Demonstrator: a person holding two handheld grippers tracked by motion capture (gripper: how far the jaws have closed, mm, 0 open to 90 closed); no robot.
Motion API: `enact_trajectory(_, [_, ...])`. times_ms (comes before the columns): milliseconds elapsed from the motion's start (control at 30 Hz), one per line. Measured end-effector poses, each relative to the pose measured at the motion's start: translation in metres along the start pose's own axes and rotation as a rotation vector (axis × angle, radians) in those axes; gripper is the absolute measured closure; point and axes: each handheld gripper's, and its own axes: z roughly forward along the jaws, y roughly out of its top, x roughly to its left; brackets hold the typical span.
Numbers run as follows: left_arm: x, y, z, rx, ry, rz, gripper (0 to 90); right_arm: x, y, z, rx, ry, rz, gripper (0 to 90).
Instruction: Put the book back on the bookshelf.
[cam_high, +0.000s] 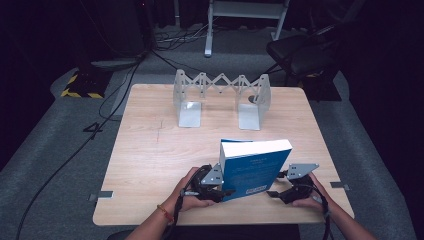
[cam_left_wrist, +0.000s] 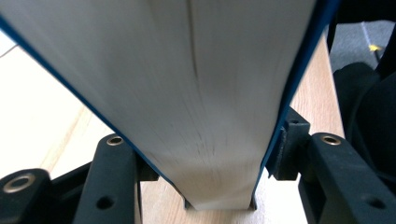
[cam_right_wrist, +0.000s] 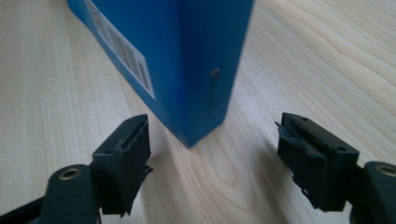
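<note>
A thick blue book (cam_high: 255, 167) stands upright near the front edge of the wooden table (cam_high: 150, 150), its white page block facing up and left. My left gripper (cam_high: 216, 186) is shut on the book's left end. In the left gripper view, its pads press on both blue covers with the white pages (cam_left_wrist: 201, 93) between them. My right gripper (cam_high: 277, 192) stands open just right of the book, low over the table. In the right gripper view, the book's blue spine corner (cam_right_wrist: 187, 56) is a little ahead of the open right gripper (cam_right_wrist: 215, 149), with nothing between its fingers.
A grey metal expanding bookend rack (cam_high: 220, 97) stands at the table's back middle, its two end plates upright with a gap between. On the floor behind are a dark chair (cam_high: 300, 50) and cables (cam_high: 100, 115). Bare wood lies between the book and the rack.
</note>
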Motion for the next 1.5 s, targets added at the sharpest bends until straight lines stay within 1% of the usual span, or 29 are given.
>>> enact_trajectory(33, [0.0,0.0,0.001,0.011,0.005,0.008,49.4,0.0,0.001,0.001,-0.004,0.004,0.001,25.9])
enact_trajectory(67, [0.0,-0.001,0.002,0.014,0.005,0.005,49.0,-0.001,0.002,0.001,-0.009,0.003,0.002,26.0])
enact_trajectory(167, [-0.002,-0.001,0.002,0.023,0.017,-0.001,48.3,0.002,0.004,0.002,-0.073,0.043,0.019,28.3])
enact_trajectory(267, [-0.006,-0.004,0.003,0.064,0.048,0.019,46.6,0.008,0.01,0.006,-0.09,0.05,-0.03,34.0])
enact_trajectory(300, [-0.008,-0.006,0.004,0.078,0.058,0.019,45.8,0.009,0.011,0.006,-0.092,0.059,-0.036,34.4])
enact_trajectory(333, [-0.009,-0.008,0.005,0.083,0.064,0.017,45.1,0.011,0.014,0.007,-0.106,0.057,-0.046,34.7])
enact_trajectory(400, [-0.009,-0.01,0.007,0.094,0.07,0.019,44.9,0.012,0.015,0.007,-0.103,0.046,-0.051,37.4])
enact_trajectory(467, [-0.009,-0.011,0.007,0.099,0.09,0.03,45.2,0.011,0.014,0.005,-0.117,0.046,-0.032,42.3])
enact_trajectory(500, [-0.009,-0.011,0.007,0.099,0.095,0.031,45.4,0.01,0.014,0.004,-0.124,0.05,-0.035,43.4])
enact_trajectory(533, [-0.008,-0.012,0.007,0.1,0.112,0.032,45.5,0.01,0.014,0.003,-0.124,0.054,-0.048,44.5])
enact_trajectory(600, [-0.007,-0.012,0.007,0.105,0.146,0.028,45.2,0.011,0.015,0.0,-0.14,0.057,-0.059,47.4])
enact_trajectory(667, [-0.005,-0.012,0.008,0.107,0.165,0.023,43.9,0.013,0.018,-0.007,-0.172,0.066,-0.083,49.9])
enact_trajectory(700, [-0.005,-0.012,0.008,0.107,0.165,0.023,43.6,0.013,0.018,-0.007,-0.172,0.066,-0.083,49.9])
enact_trajectory(733, [-0.003,-0.012,0.008,0.108,0.155,0.017,43.6,0.016,0.024,-0.013,-0.194,0.058,-0.104,50.6])
enact_trajectory(767, [-0.002,-0.011,0.008,0.111,0.155,0.02,43.7,0.018,0.028,-0.016,-0.194,0.05,-0.107,50.5])
enact_trajectory(833, [0.0,-0.011,0.009,0.104,0.154,0.009,43.0,0.019,0.035,-0.022,-0.226,0.046,-0.113,51.0])
enact_trajectory(867, [0.001,-0.011,0.009,0.106,0.167,0.017,42.5,0.019,0.038,-0.024,-0.245,0.051,-0.111,51.4])
enact_trajectory(900, [0.001,-0.011,0.009,0.106,0.167,0.017,41.1,0.019,0.038,-0.024,-0.245,0.051,-0.111,51.4])
enact_trajectory(933, [0.003,-0.011,0.01,0.102,0.177,0.019,41.1,0.02,0.043,-0.028,-0.265,0.056,-0.109,53.0])
enact_trajectory(967, [0.005,-0.012,0.011,0.099,0.186,0.019,40.1,0.021,0.048,-0.03,-0.267,0.062,-0.125,55.2])
enact_trajectory(1033, [0.011,-0.012,0.012,0.094,0.197,0.001,39.0,0.027,0.058,-0.031,-0.279,0.05,-0.156,57.6])
enact_trajectory(1100, [0.014,-0.011,0.014,0.088,0.219,-0.012,38.5,0.032,0.069,-0.032,-0.288,0.035,-0.179,57.8])
enact_trajectory(1167, [0.017,-0.011,0.016,0.084,0.237,-0.016,38.4,0.035,0.077,-0.032,-0.287,-0.004,-0.206,56.7])
enact_trajectory(1233, [0.019,-0.011,0.019,0.075,0.256,-0.025,38.2,0.034,0.081,-0.033,-0.297,-0.025,-0.204,56.6])
enact_trajectory(1300, [0.019,-0.009,0.022,0.07,0.288,-0.012,43.0,0.033,0.081,-0.034,-0.31,-0.046,-0.189,55.9])
enact_trajectory(1367, [0.023,-0.007,0.026,0.06,0.288,-0.031,43.1,0.034,0.082,-0.035,-0.307,-0.079,-0.189,55.8])
enact_trajectory(1400, [0.024,-0.006,0.028,0.056,0.298,-0.032,43.1,0.033,0.082,-0.036,-0.306,-0.087,-0.187,55.8])
enact_trajectory(1433, [0.024,-0.005,0.03,0.057,0.311,-0.026,43.2,0.032,0.082,-0.036,-0.305,-0.098,-0.183,55.8])
enact_trajectory(1500, [0.026,-0.002,0.034,0.052,0.311,-0.03,43.0,0.031,0.082,-0.037,-0.302,-0.119,-0.183,55.8])
